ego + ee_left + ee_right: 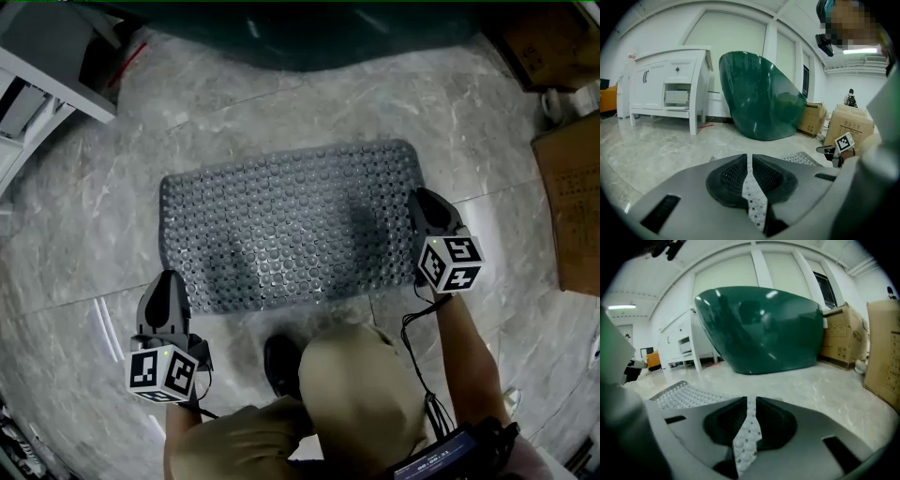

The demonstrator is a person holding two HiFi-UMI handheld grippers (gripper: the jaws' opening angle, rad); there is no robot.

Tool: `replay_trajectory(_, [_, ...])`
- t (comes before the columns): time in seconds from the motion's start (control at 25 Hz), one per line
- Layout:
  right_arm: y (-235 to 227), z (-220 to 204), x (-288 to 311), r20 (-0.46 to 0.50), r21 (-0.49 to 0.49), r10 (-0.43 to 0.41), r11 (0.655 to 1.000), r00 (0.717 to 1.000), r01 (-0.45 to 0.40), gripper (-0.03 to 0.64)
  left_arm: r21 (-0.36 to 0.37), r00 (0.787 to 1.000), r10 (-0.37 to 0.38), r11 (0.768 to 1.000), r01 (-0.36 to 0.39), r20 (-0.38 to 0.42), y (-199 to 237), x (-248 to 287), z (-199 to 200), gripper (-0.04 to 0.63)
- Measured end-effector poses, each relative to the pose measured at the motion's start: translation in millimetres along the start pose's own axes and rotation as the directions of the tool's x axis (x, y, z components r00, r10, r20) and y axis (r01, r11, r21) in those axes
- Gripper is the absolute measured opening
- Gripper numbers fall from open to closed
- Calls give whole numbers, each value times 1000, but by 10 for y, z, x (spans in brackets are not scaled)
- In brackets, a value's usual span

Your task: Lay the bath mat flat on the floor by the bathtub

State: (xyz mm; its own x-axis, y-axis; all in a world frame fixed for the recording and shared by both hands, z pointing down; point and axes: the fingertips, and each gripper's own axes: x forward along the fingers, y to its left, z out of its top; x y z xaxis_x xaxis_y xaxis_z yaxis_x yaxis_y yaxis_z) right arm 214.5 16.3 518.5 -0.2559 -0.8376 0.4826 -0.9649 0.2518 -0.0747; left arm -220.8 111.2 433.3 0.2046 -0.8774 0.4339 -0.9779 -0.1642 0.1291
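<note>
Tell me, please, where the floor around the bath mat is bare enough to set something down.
Bare marble floor lies between the bath mat and the green bathtub, left of the mat toward the white cabinet, and right of it up to the cardboard box. It is crowded nearest the person: the left gripper and right gripper clamp the mat, a shoe between.

Nubbed rubbery mat [291, 225], glossy green bathtub [309, 37]

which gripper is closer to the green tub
The right gripper. It is shut on the mat's right edge, up toward the tub, while the left gripper pinches the mat's near left corner, farther back toward the person.
</note>
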Motion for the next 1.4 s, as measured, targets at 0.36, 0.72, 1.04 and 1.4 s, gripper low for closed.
replay_trajectory(0.36, [792,1060,-558,191,-183,117,980,975,-81,43,83,975,114,988,-132,190,9,71,879,44])
replay_trajectory(0.72, [858,1092,-821,257,-207,102,977,961,-48,23,69,972,120,988,-136,204,28,57,925,28])
replay_trajectory(1.04, [850,1090,-872,276,-222,89,975,957,-26,17,87,976,98,989,-117,194,-66,125,886,26])
replay_trajectory(1.4, [794,1080,-928,290,-217,86,976,953,-22,17,103,980,87,989,-107,182,-131,155,873,26])
